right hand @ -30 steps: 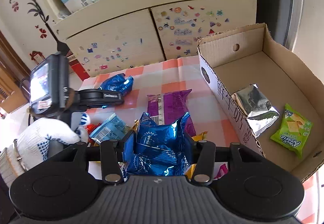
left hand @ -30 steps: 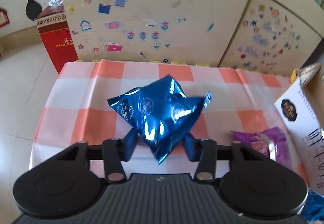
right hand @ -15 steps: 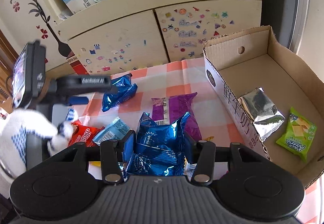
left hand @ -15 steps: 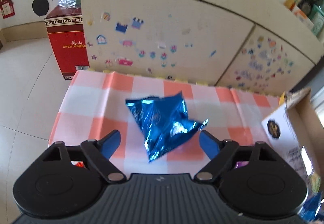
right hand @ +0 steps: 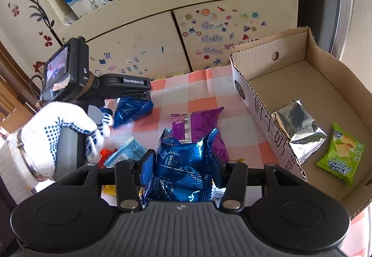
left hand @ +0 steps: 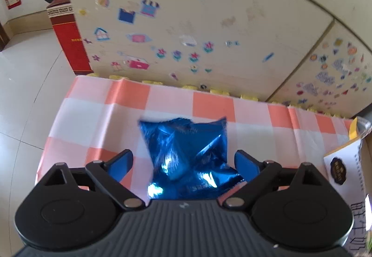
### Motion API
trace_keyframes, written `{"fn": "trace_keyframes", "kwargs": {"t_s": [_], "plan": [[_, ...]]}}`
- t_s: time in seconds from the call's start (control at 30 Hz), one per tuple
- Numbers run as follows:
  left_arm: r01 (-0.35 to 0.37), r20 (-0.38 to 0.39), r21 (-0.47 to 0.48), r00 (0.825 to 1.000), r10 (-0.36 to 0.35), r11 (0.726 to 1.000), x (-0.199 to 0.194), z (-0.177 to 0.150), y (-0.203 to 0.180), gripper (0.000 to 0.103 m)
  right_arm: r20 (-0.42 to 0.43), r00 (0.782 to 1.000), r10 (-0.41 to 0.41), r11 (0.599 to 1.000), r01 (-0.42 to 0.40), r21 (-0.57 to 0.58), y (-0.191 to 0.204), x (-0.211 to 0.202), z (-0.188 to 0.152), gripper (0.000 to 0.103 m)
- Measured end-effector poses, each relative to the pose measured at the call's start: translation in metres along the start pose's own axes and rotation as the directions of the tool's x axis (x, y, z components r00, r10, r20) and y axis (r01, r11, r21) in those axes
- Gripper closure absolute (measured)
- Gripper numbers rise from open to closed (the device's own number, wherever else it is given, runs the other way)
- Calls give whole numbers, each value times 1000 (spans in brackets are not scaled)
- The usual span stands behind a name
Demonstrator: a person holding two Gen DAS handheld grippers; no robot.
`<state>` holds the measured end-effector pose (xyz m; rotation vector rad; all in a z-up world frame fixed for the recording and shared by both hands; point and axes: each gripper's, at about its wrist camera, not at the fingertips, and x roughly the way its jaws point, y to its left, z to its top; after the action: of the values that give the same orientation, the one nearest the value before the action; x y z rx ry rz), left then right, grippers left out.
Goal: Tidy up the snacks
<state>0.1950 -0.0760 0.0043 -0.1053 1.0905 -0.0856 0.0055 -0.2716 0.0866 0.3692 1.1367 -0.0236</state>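
Note:
In the left wrist view my left gripper [left hand: 183, 161] is open, its blue pads wide apart on either side of a shiny blue snack bag [left hand: 186, 159] that lies on the checked tablecloth [left hand: 93, 117]. The right wrist view shows that bag [right hand: 132, 110] under the left gripper [right hand: 130, 94]. My right gripper [right hand: 182, 161] is shut on a second blue foil bag [right hand: 183, 168], held above the table. A cardboard box [right hand: 325, 85] on the right holds a silver bag [right hand: 297, 126] and a green chip bag [right hand: 341, 154].
A purple snack bag [right hand: 197, 124] lies mid-table beside the box wall [right hand: 262, 126]. A light-blue packet [right hand: 130, 150] and a red packet [right hand: 105, 156] lie at the left. A stickered cabinet [left hand: 186, 36] stands behind the table, a red box [left hand: 69, 34] on the floor.
My left gripper opened and let the blue bag go onto the cloth, then moved back in close around it. My right gripper kept its blue bag and barely moved.

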Motion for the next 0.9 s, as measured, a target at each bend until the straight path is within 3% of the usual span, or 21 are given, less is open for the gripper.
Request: {"fn": "trace_keyframes", "kwargs": {"t_s": [0.1,0.27,0.53,0.77,0.87,0.9], "plan": [[12,3,8,1000,-12,1000,4,-6,0,24,-2,1000,-4,1000,4,8,0,1,0,48],[45,23,9,999,-45,999,-1,-8,0,29,2,1000,-12,1000,12,22,-2,1,1,47],[84,97,50,991,-88,995,-29,-12,-8,31,29,999,-18,999,17,39,-6,-3,4,49],[148,145,82,977,-159,986,-60,-19,-21,31,12,1000,-4,1000,4,26,-5,0,3,66],[167,158,120,970,-185,979,-70,-22,-27,31,0,1000,-3,999,3,32,-7,1,2,65],[175,160,131,968,-195,976,-74,-24,-29,31,-16,1000,2,999,-1,38,-9,3,1,57]]}}
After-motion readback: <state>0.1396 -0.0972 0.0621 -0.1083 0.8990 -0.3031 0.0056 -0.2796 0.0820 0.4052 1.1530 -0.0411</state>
